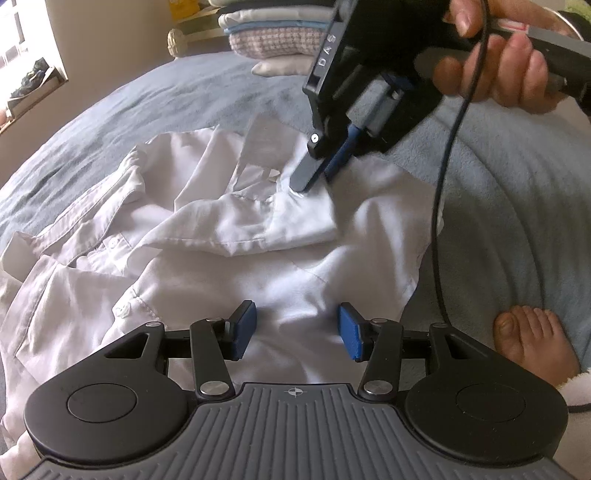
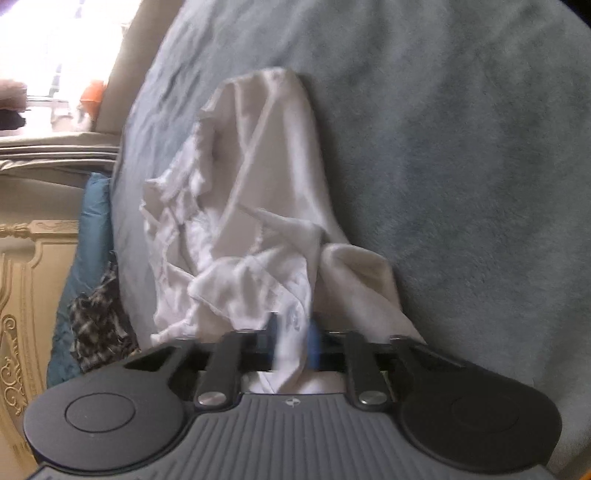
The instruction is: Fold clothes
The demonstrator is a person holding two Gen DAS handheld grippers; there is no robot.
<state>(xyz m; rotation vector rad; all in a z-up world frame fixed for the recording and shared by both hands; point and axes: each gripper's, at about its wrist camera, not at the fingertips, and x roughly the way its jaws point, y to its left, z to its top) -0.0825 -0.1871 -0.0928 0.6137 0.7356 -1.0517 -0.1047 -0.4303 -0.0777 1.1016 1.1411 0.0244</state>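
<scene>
The crumpled white button-front cotton shirt [image 1: 229,236] lies spread across the middle of the bed, on the grey-blue fleece blanket [image 1: 517,221], and I judge the folding barely begun. The collar and button placket sit rumpled toward the left edge of the bed in my left wrist view, the body is creased, and only one flap, what looks like a sleeve or shoulder section, is turned over onto the chest. No clean straight fold line shows anywhere yet.

My right gripper [image 1: 314,181] is down on that turned flap, its jaws clenched on a pinch of the white cloth; in the right wrist view the fabric [image 2: 291,339] bunches up between the blue pads. My left gripper [image 1: 297,330] hovers over the near hem area with its jaws released, blue pads apart and nothing gripped between them.

What is left, as I read it: flatten the body, bring both sleeves in, then fold the length up into a neat packet. Near the far edge of the bed a stack of folded clothes [image 1: 273,33] in white, blue and pink check suggests other pieces are finished. A bare foot [image 1: 532,343] of the person rests on the blanket just beside the shirt's right edge.
</scene>
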